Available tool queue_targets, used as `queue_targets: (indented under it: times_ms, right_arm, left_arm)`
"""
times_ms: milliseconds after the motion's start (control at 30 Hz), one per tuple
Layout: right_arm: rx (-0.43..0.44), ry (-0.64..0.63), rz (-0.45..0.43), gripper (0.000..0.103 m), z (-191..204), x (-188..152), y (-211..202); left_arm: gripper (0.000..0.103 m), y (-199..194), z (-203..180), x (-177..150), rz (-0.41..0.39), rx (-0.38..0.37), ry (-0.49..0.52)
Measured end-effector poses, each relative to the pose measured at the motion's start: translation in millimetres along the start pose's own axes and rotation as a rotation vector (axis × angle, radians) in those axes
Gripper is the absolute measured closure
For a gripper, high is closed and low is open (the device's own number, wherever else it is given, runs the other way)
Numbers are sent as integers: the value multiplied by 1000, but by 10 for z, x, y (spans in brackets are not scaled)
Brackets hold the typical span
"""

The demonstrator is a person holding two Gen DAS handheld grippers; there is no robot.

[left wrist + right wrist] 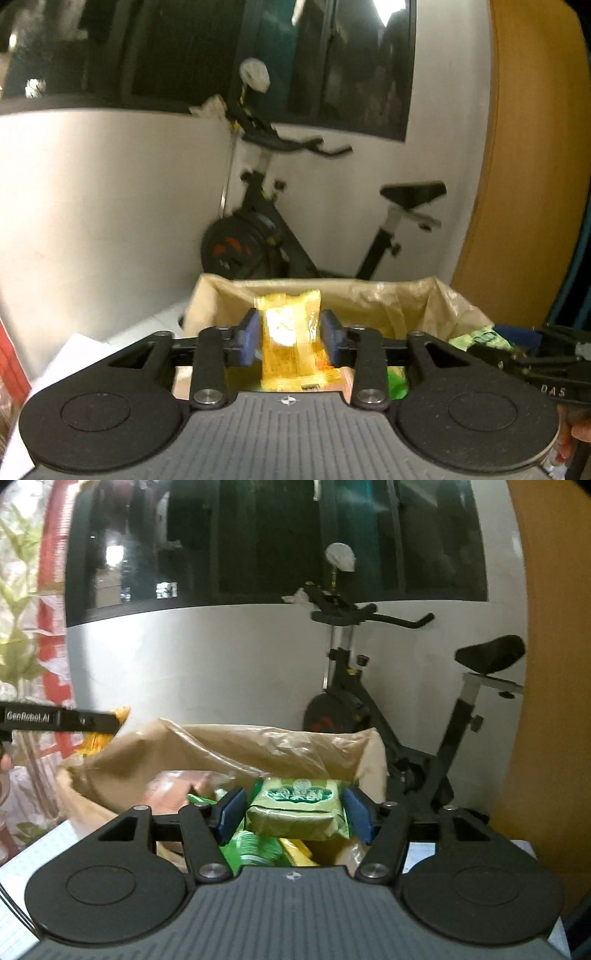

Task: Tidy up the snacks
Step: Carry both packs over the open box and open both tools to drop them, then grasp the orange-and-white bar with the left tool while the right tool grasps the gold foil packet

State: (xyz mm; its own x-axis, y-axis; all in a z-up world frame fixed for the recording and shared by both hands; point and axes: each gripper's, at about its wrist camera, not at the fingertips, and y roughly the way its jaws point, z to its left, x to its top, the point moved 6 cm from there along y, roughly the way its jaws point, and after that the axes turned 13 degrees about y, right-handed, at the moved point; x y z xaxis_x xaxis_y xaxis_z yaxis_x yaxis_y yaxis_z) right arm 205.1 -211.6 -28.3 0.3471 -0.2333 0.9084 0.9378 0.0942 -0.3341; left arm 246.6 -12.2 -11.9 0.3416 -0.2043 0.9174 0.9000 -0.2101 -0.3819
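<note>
My left gripper [291,338] is shut on a yellow snack packet [290,332] and holds it upright over a cardboard box lined with clear plastic [376,295]. My right gripper [293,814] is shut on a green snack pack [299,808] and holds it over the same box [229,746]. More green and yellow packets [258,849] lie inside the box below. The right gripper shows at the right edge of the left wrist view [532,354]. The left gripper's finger shows at the left of the right wrist view [59,718].
An exercise bike [280,221] stands behind the box against a white wall, and also shows in the right wrist view [369,694]. A dark window runs above. A wooden panel [524,147] is at the right. White paper [66,354] lies left of the box.
</note>
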Motion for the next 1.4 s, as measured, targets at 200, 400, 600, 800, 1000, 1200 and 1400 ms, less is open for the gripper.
queue_targets:
  times_ms: [200, 400, 600, 800, 1000, 1200, 1400]
  right_arm:
    - [30, 6, -18, 33, 45, 19, -151]
    - [83, -46, -30, 29, 157, -44, -380]
    - [120, -74, -45, 28, 264, -179, -587]
    - [165, -49, -62, 29, 326, -328, -801]
    - [181, -24, -52, 29, 354, -554, -919]
    - [196, 22, 11, 29, 291, -849, -932]
    - [172, 20, 103, 29, 131, -1237, -891]
  left_arm:
    - [34, -25, 69, -106, 14, 17, -10]
    - [32, -290, 88, -72, -11, 24, 44]
    - [32, -573, 11, -165, -22, 1, 79]
    - [32, -853, 78, -315, -28, -11, 49]
    - [32, -1072, 147, -539, -23, 12, 25]
    - [32, -1147, 100, -902, 31, 5, 2]
    - [32, -1062, -14, -1327, 112, -11, -50]
